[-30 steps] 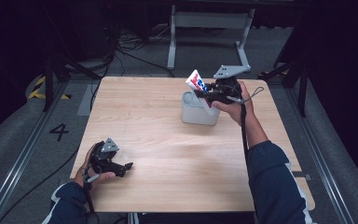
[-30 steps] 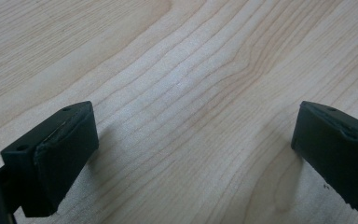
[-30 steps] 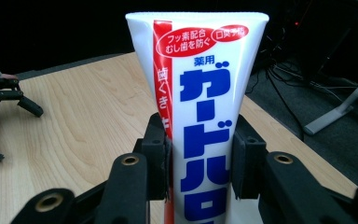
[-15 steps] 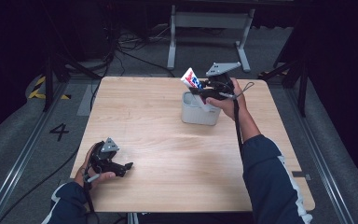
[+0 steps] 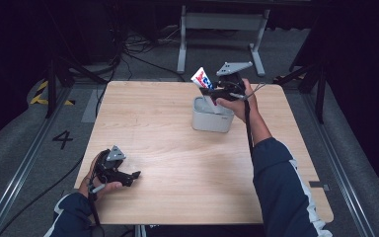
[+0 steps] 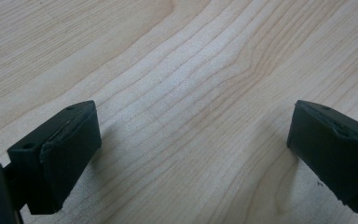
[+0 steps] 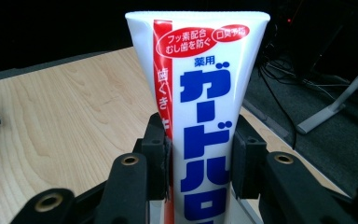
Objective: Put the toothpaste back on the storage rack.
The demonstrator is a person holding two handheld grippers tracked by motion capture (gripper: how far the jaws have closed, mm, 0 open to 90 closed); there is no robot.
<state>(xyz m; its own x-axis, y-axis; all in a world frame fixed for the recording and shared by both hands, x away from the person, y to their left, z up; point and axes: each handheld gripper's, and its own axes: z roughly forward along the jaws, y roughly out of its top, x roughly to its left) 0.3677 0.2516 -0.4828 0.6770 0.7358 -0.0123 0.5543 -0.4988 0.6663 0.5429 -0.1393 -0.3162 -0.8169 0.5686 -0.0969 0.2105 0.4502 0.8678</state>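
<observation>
A white toothpaste tube [image 7: 205, 116] with red and blue print stands between the jaws of my right gripper [image 7: 200, 154], which is shut on it. In the high view the right gripper [image 5: 214, 91] holds the tube [image 5: 201, 79] tilted above a small grey bin [image 5: 212, 118] at the table's far middle; the tube's lower end dips into the bin. My left gripper [image 5: 128, 176] rests near the front left of the table, open. In the left gripper view its fingers [image 6: 56, 154] stand wide apart over bare wood.
The light wooden table [image 5: 177, 163] has edges on all sides with dark floor beyond. A metal stand [image 5: 217, 24] and cables lie on the floor behind the table. A floor rail [image 5: 24, 163] runs along the left.
My right gripper has carried the tube a little leftward and lower over the bin. The left gripper has stayed where it was.
</observation>
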